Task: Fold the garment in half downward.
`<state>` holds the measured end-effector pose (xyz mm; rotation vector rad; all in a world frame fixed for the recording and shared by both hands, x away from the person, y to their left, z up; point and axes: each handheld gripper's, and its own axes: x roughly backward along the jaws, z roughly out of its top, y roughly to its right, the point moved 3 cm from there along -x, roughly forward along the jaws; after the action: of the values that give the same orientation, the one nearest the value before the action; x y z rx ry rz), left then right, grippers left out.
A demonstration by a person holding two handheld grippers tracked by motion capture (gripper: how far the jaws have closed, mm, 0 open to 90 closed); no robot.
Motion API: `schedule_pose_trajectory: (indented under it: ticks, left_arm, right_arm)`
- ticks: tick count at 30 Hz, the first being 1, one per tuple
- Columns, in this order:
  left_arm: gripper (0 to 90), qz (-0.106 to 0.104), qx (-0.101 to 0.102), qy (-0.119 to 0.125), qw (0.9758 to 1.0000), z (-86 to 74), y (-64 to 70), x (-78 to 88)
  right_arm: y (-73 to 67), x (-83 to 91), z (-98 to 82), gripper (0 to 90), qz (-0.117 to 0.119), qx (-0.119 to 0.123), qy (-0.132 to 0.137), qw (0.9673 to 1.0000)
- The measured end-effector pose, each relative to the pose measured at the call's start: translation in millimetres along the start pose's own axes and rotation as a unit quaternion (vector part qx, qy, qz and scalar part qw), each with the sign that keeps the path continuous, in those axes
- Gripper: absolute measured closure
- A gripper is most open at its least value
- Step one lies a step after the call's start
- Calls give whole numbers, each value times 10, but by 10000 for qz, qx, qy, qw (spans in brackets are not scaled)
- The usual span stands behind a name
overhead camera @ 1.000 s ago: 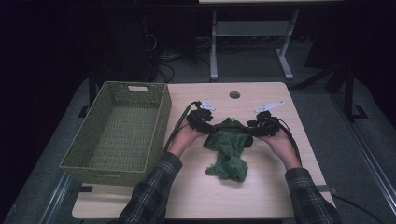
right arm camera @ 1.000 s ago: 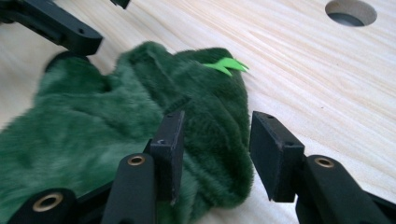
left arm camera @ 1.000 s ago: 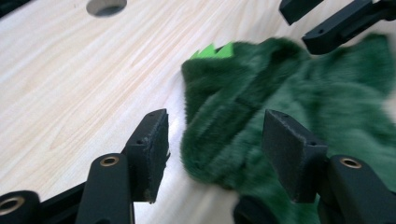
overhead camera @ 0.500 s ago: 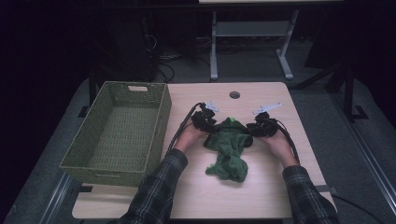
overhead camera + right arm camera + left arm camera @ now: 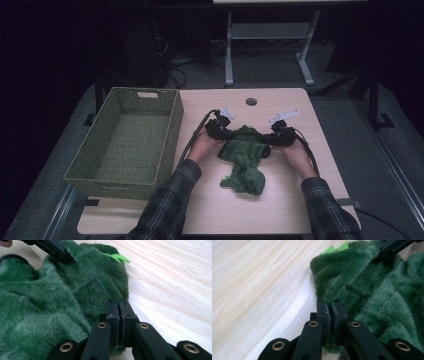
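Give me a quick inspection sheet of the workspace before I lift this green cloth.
Surface: light wooden table, round hole near the far edge.
Job's things: green fleece cloth, crumpled mid-table; bright green tag at its far edge.
Clutter: woven basket at the table's left, nothing seen inside.
Grippers: left gripper and right gripper have just been closing; each is now pinched on an edge of the cloth.
Cables: black cables trail from each gripper back along the forearms.
Surroundings: dark floor, white frame legs beyond the table.
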<state>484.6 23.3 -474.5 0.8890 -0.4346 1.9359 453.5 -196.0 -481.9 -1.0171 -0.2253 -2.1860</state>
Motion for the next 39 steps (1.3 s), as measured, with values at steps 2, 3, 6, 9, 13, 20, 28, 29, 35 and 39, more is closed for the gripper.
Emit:
schedule_pose_trajectory:
  ticks: [2,3,6,9,13,20,28,29,35,39]
  left_arm:
    - [867,-25,8,69,10000,39,12,40]
    - [866,-35,7,92,10000,62,21,63]
    - [866,-49,-22,208,9998,145,53,142]
    - [867,-73,-31,275,9996,217,86,224]
    - [866,-110,-20,329,9994,261,155,308]
    - [866,-184,-40,505,9985,287,263,513]
    - [864,-273,-183,707,9970,266,432,742]
    - [864,-280,-203,705,9969,256,460,757]
    - [862,-318,-370,747,9960,195,596,854]
    - [861,-345,-423,777,9955,145,673,895]
  right_arm:
    - [-3,23,14,874,-1,-14,47,10000]
    - [-6,33,22,875,-19,-17,76,10000]
    - [-15,85,56,875,-19,-36,236,9997]
    - [-22,145,84,875,-27,-14,349,9994]
    - [-60,231,132,875,32,33,278,9996]
    - [-184,418,228,875,79,285,439,9986]
    - [-353,637,245,874,198,557,576,9966]
    - [-367,657,245,874,198,590,597,9963]
    - [-505,779,195,875,207,792,695,9942]
    - [-571,839,114,875,222,849,725,9935]
